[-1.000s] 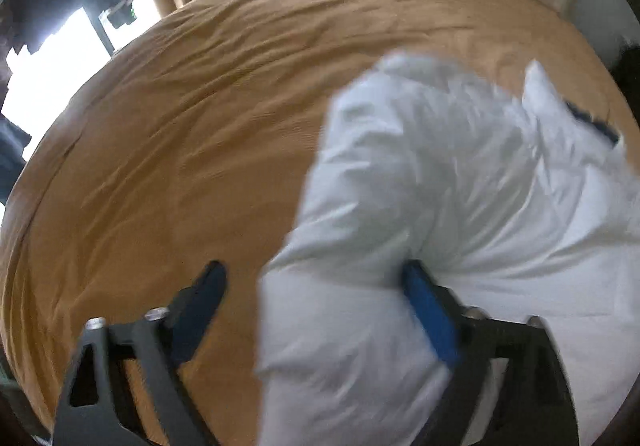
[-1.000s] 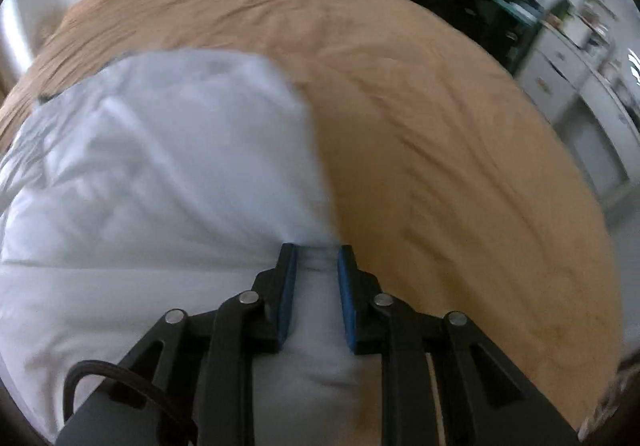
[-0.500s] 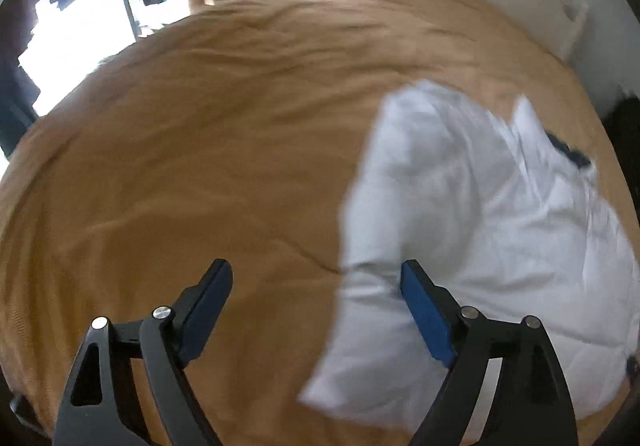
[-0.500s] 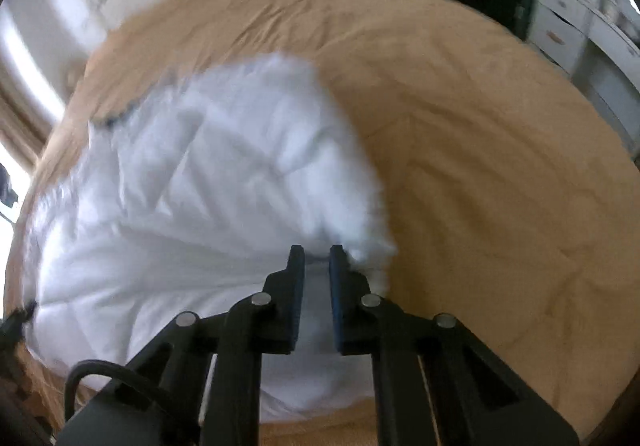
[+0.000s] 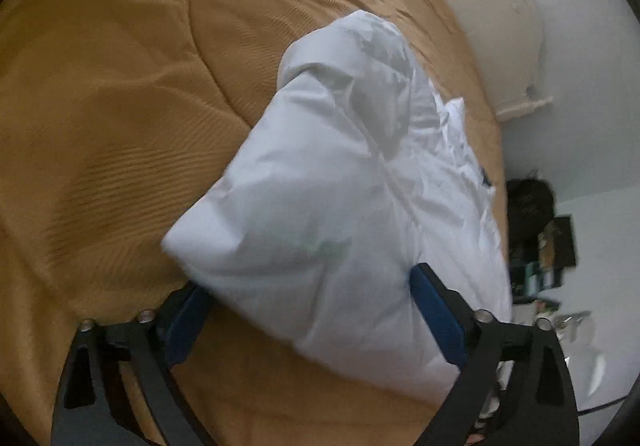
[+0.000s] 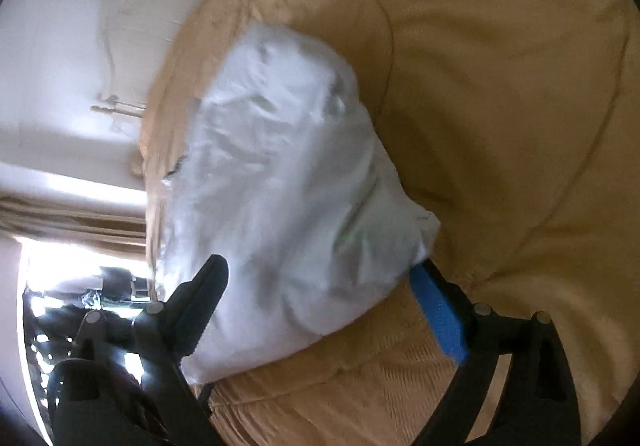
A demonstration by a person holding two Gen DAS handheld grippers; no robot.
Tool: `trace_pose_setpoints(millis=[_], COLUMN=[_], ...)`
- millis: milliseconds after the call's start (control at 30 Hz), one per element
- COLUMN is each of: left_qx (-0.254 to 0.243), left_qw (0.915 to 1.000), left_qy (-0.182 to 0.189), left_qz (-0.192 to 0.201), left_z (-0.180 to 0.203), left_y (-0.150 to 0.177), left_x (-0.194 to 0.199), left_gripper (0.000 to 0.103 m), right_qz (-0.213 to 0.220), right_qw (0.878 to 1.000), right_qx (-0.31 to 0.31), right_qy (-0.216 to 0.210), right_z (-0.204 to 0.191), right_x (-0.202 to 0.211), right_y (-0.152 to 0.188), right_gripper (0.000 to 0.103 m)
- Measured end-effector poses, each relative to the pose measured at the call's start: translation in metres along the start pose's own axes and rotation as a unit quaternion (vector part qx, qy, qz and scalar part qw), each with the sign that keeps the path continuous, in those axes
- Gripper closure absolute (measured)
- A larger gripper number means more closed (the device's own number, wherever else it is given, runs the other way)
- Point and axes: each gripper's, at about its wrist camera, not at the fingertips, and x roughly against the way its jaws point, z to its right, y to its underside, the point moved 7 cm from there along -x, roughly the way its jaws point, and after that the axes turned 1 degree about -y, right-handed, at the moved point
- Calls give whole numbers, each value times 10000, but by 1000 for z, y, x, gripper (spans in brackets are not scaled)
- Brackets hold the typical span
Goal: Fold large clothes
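A large white garment (image 5: 340,186) lies bunched and folded over on the tan bedspread (image 5: 120,106). My left gripper (image 5: 312,316) hangs over its near end, jaws opening wide. The cloth lies between the blue pads (image 5: 436,310) without being pinched. In the right wrist view the same white garment (image 6: 288,174) stretches away from my right gripper (image 6: 320,304). Its jaws are opening too. The garment's near corner sits between the fingers, and the blue pad (image 6: 440,310) stands just off the cloth. The underside of the folded garment is hidden.
The tan bedspread (image 6: 500,106) spreads wide on the outer side of the garment in both views. A cream headboard (image 5: 492,18) and white wall stand at the bed's far end. Dark cluttered furniture (image 5: 536,206) is beyond the bed edge. A bright window with curtains (image 6: 72,214) is beside it.
My right gripper has let go of the garment's edge and sprung wide. The left jaws have widened further. Both grippers have rolled and dropped toward the bed, where the garment now lies.
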Motion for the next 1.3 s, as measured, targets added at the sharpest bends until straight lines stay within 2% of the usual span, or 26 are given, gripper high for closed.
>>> trace_pose_setpoints(millis=[167,200,233,267,300,333,367,400,433,533,633,667,700,733,767,800,833,900,967,1000,1033,1067,1100,1133,1233,1300], left_qx=[134,189,278,357,404,351,290,252,253,306,205,307,439,533,540,492,377,192,166,211,282,351,405,455,448,437], left_qw=[9998,9997,9993,9989,9987,9988,9989,9989,9987,9984,9996,9995,9990,9985,9984,9986,9992,9998,9997,9997,9996,9994,9992,9989,9990,9990], left_qy=[118,-3,-155,-156,-80,-56,-78,-65,-9,162,-42,-41,43,138,173,154,74,-98,-154,-128,-80,-24,15,46,50,24], left_qz=[123,151,194,255,309,341,362,399,440,445,167,45,-36,-73,-82,-79,-71,-40,-23,-21,-25,-37,-41,-45,-52,-59], left_z=[13,11,5,5,8,13,15,18,20,15,-9,-18,-27,-32,-33,-31,-27,-23,-23,-23,-25,-27,-28,-29,-32,-32], left_y=[-26,-29,-24,-25,-26,-26,-24,-23,-23,-11,9,14,17,19,18,17,16,15,15,15,16,17,19,20,23,23], left_x=[-30,-35,-32,-31,-29,-25,-18,-10,1,38,40,30,23,22,22,22,23,26,28,27,27,27,26,26,28,28], left_gripper=[2,13,28,36,53,65,69,76,77,77,73,71,68,67,67,67,67,67,66,66,65,65,65,64,64,64], right_qz=[-43,-15,1,52,101,93,123,169,198,292,132,39,-74,-203,-298,-384,-374,-167,222,515,849,1245,1444,1470,1301,1063], right_qw=[9983,9975,9971,9969,9972,9977,9987,9991,9990,9972,9976,9980,9979,9973,9970,9978,9983,9985,9943,9876,9805,9696,9587,9550,9440,9244], right_qx=[-376,-472,-545,-594,-526,-388,-153,137,299,641,661,633,620,584,495,233,67,-8,216,411,578,848,1297,1617,2804,3584], right_qy=[-449,-528,-526,-512,-530,-549,-479,-357,-267,-246,-172,-40,177,403,513,495,436,520,1019,1426,1674,1930,2078,2007,1159,754], right_z=[-3,-4,-4,-5,-7,-12,-21,-32,-39,-62,-53,-40,-26,-9,7,19,24,26,22,17,10,-3,-26,-42,-125,-171], right_x=[-22,-27,-30,-32,-30,-27,-22,-16,-12,13,26,28,22,13,5,4,7,30,63,84,100,114,117,113,68,20], right_y=[-3,-7,-6,-6,-6,-6,-5,-4,-3,7,27,32,39,45,48,49,48,41,36,35,35,36,40,46,83,116], right_gripper=[9,10,13,32,51,57,67,73,75,78,76,71,59,52,40,34,34,34,34,34,38,52,70,76,81,82])
